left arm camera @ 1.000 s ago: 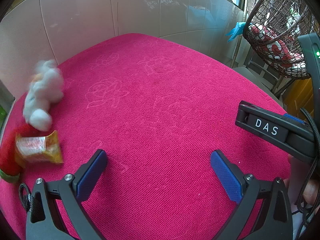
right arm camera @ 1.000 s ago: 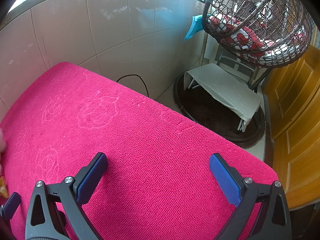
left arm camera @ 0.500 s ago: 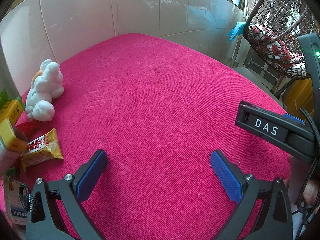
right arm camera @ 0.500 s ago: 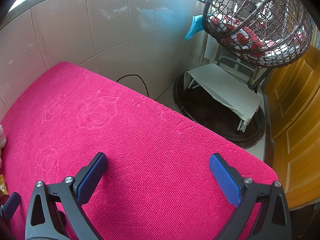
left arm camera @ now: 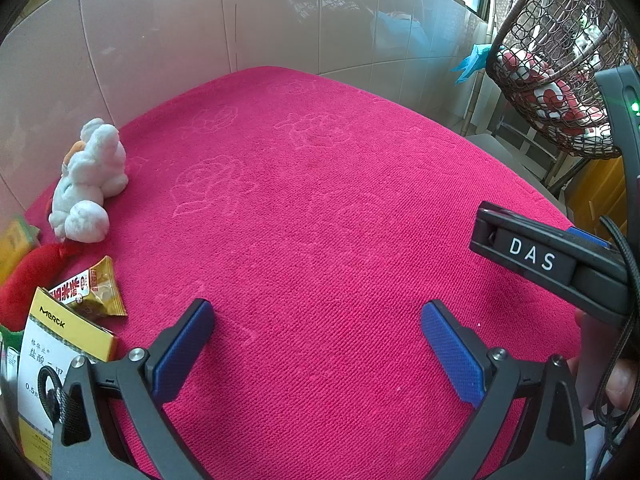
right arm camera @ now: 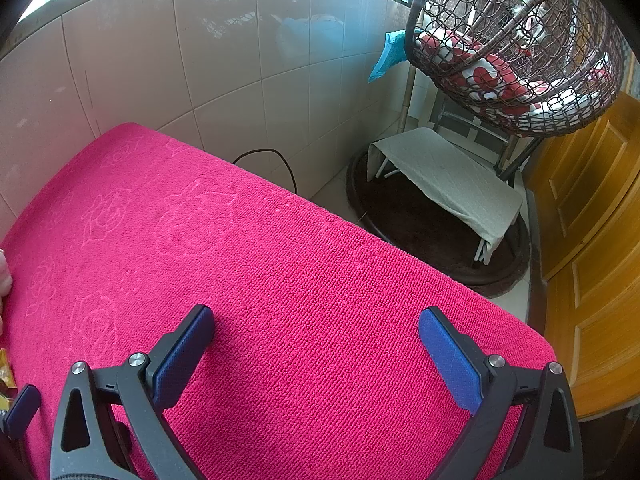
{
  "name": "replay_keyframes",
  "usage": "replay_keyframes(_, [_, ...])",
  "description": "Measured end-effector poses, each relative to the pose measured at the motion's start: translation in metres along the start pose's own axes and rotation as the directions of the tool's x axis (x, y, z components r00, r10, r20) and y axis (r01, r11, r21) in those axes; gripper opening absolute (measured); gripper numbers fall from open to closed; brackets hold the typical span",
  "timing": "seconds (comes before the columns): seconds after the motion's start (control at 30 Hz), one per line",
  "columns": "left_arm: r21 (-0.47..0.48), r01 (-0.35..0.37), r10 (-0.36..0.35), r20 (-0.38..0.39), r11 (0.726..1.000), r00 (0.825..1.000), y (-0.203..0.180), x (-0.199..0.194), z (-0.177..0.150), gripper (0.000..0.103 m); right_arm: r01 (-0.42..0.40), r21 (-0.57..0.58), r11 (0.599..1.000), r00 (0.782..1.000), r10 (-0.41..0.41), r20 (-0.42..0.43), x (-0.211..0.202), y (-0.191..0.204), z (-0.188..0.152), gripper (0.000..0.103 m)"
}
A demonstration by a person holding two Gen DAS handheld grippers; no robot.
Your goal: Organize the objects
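Left gripper (left arm camera: 318,344): jaws spread wide, blue pads facing each other, nothing between them. Held low over the near part of the pink cloth (left arm camera: 320,208), fingers aimed forward toward the tiled wall (left arm camera: 200,32).

Right gripper (right arm camera: 316,346): jaws likewise spread wide and empty. Held low over the cloth's right part, angled toward its far right edge. Its black body, lettered "DAS", shows at the right of the left wrist view, beside the left gripper and apart from it. A fingertip of the person's hand (left arm camera: 620,380) shows below it at the frame edge.

Plush toy (left arm camera: 90,184): white, lying on the cloth at far left, near the wall.

Red item (left arm camera: 28,280): soft-looking, just in front of the toy; kind cannot be told.

Snack packet (left arm camera: 90,292): gold and white wrapper, lying flat, touching or overlapping the red item.

Box (left arm camera: 52,360): white with yellow band, printed "MERCK", nearest the left gripper, partly hidden behind its left finger; its top corner overlaps the packet.

Yellow-green pack (left arm camera: 14,240): at the far left edge, mostly cut off.

All objects are grouped at the cloth's left edge, well apart from the right gripper.

Background: hanging wicker chair (right arm camera: 520,40) with red-and-white cushion, low bench (right arm camera: 444,176) under it, wooden door (right arm camera: 592,240) at right.
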State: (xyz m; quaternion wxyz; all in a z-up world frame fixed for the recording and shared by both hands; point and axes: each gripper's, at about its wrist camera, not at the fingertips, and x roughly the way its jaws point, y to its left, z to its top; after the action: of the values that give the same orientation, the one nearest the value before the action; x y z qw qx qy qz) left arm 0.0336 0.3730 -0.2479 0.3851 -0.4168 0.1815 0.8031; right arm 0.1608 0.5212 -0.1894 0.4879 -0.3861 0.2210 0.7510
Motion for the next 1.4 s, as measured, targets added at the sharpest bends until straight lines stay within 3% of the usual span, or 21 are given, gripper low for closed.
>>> replay_keyframes(1.17, [0.005,0.004,-0.004,0.002,1.0,1.0,0.0025,-0.0004,0.0,0.103,0.0,0.005,1.0,1.0,0.0,-0.001,-0.0013,0.0029,-0.0021,0.103])
replay_keyframes(1.4, [0.006,0.005,-0.005,0.003,1.0,1.0,0.003,-0.0002,0.0003,0.103,-0.084,-0.074,0.994,0.995,0.079,-0.065,-0.0026,-0.0008,0.0017,0.103])
